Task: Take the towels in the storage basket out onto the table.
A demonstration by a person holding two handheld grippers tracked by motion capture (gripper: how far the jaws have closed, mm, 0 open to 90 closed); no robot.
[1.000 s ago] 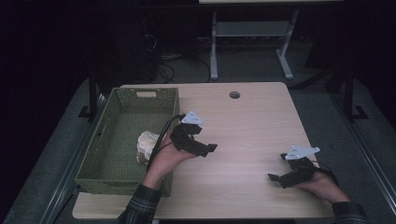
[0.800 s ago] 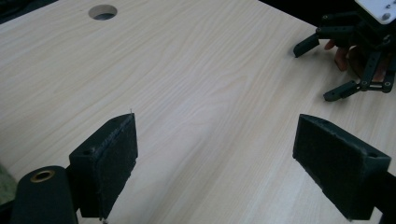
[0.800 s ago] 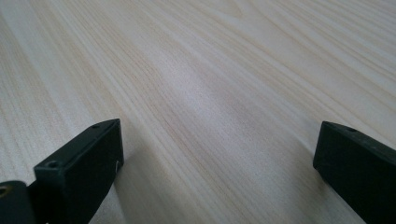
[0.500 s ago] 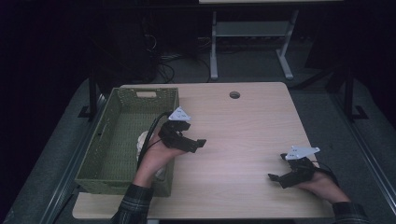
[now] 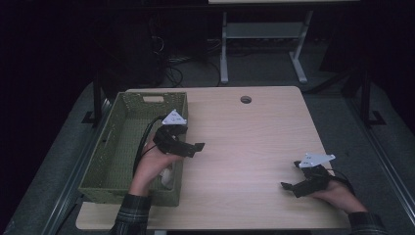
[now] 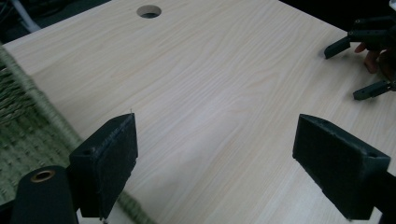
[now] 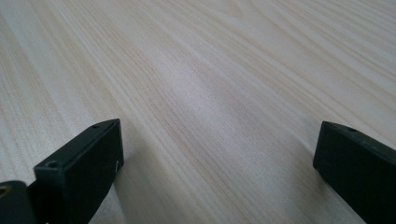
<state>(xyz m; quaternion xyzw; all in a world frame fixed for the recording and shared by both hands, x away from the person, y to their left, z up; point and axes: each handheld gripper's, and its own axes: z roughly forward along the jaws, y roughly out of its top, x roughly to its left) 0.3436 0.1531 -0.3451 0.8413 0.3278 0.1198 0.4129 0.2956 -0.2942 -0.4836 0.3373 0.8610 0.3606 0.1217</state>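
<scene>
Your left gripper (image 5: 188, 147) hovers wide open beside the green woven basket (image 5: 128, 110); your right gripper (image 5: 296, 185) rests wide open on the light wooden table (image 5: 244, 142).

Pale crumpled object (image 5: 168, 177) lies inside the green woven basket (image 5: 117, 152).

matt pale wood table (image 5: 244, 142), rough woven basket (image 5: 117, 152).
</scene>
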